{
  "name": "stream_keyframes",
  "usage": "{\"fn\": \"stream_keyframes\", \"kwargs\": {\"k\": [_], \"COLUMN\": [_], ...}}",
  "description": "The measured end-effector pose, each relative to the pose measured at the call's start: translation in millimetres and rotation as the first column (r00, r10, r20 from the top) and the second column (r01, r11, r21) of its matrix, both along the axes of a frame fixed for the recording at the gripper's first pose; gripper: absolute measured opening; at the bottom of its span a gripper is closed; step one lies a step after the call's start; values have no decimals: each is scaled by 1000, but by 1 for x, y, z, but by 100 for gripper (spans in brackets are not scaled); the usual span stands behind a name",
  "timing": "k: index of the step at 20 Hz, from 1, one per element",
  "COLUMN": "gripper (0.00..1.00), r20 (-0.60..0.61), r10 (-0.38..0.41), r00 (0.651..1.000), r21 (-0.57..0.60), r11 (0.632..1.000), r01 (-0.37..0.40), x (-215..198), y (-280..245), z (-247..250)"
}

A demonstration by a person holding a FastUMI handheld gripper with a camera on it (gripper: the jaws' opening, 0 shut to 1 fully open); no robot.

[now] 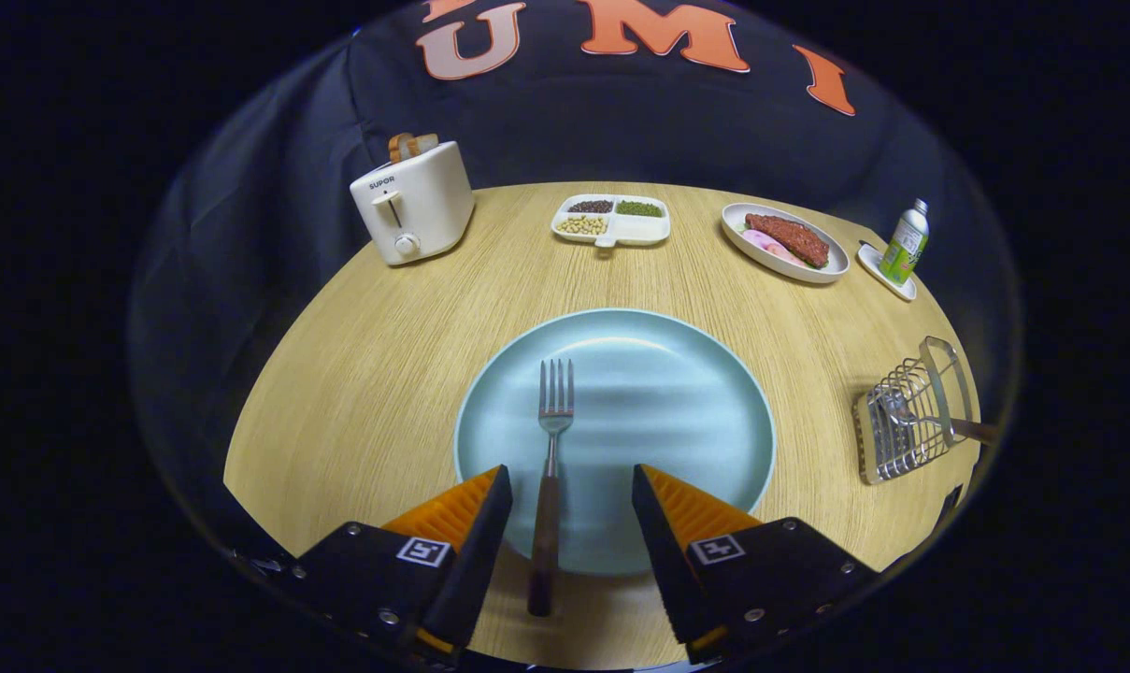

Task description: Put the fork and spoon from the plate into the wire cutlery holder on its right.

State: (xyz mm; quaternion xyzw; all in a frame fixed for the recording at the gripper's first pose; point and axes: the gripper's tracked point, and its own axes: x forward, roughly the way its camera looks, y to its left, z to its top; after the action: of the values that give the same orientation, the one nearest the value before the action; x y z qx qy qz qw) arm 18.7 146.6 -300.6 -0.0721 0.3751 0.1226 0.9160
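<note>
A fork (550, 472) with a dark wooden handle lies on the pale blue plate (677, 411), tines pointing away from me and handle reaching over the plate's near rim. My gripper (571, 481) is open, its two fingers standing either side of the fork's handle without touching it; the handle lies closer to the left finger. To the right of the plate lies the wire cutlery holder (910, 411), with the spoon (934, 421) resting in it, bowl inside and handle sticking out to the right.
At the back of the round wooden table (378, 374) stand a white toaster (415, 201), a divided dish of beans (611, 221), an oval plate of food (787, 243) and a small bottle on a tray (904, 245). The table's edge runs just behind the holder.
</note>
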Motion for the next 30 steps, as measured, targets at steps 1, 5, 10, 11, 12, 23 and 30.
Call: {"fn": "stream_keyframes", "kwargs": {"k": [1,5,10,11,12,23,30], "gripper": [70,40,23,14,12,6,6], "r20": [-1,-12,-32,-33,-35,-63,-75], "r10": [3,21,18,18,17,-47,-102], "r00": [1000,1000,999,999,999,997,992], "r21": [-7,-21,-21,-19,-16,46,25], "r11": [1000,1000,1000,1000,1000,998,994], "r01": [-3,-21,-19,-19,-17,50,104], "x": [0,-1,-3,-3,-3,0,9], "y": [1,7,9,9,9,-27,-87], "z": [-3,-14,-19,-21,-20,20,78]}}
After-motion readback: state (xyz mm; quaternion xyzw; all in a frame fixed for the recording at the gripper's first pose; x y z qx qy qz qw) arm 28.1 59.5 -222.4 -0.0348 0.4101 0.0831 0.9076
